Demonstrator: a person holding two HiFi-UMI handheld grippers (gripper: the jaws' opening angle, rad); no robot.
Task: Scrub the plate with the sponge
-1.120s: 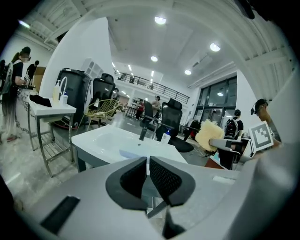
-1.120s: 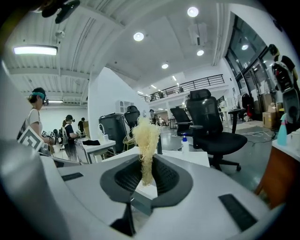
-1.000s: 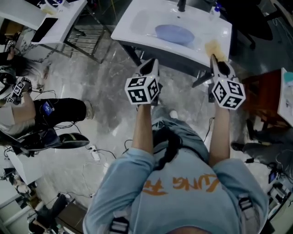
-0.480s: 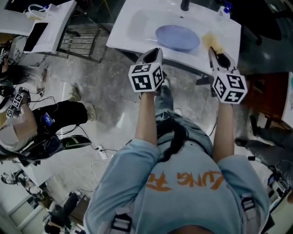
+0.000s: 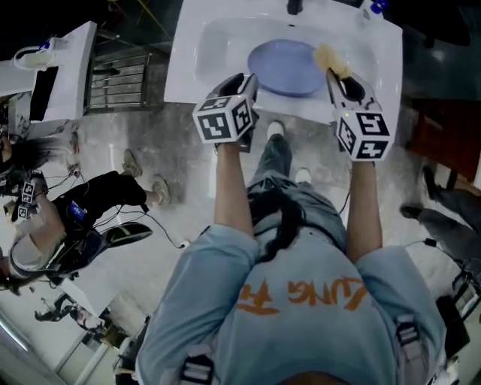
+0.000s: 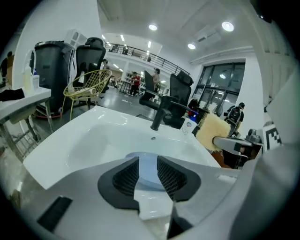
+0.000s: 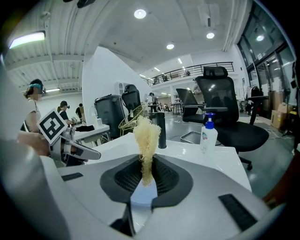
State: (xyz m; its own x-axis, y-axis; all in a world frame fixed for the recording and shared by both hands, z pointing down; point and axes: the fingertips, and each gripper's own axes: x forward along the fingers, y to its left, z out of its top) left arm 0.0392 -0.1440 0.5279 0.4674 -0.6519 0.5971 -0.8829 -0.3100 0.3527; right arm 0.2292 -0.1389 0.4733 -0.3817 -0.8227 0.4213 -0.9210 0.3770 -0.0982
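Observation:
A round blue plate [image 5: 284, 66] lies in the basin of a white sink [image 5: 188, 68]. My left gripper [image 5: 246, 81] hovers at the sink's front rim, just left of the plate. Its jaws are opening with nothing between them; the plate [image 6: 143, 169] shows through the gap of my left gripper [image 6: 148, 165]. My right gripper [image 5: 336, 74] is shut on a yellow fibrous sponge [image 5: 328, 56], held over the plate's right edge. In the right gripper view the sponge [image 7: 146, 138] sticks up from my right gripper [image 7: 147, 176].
A black faucet [image 5: 294, 7] and a soap bottle [image 5: 373, 7] stand at the sink's back. A white table [image 5: 56, 60] and a wire rack [image 5: 120, 75] stand to the left. A person [image 5: 45, 218] sits at lower left among floor cables.
Both grippers have moved forward to the sink. The sponge has come from beside the basin to over the plate's right edge.

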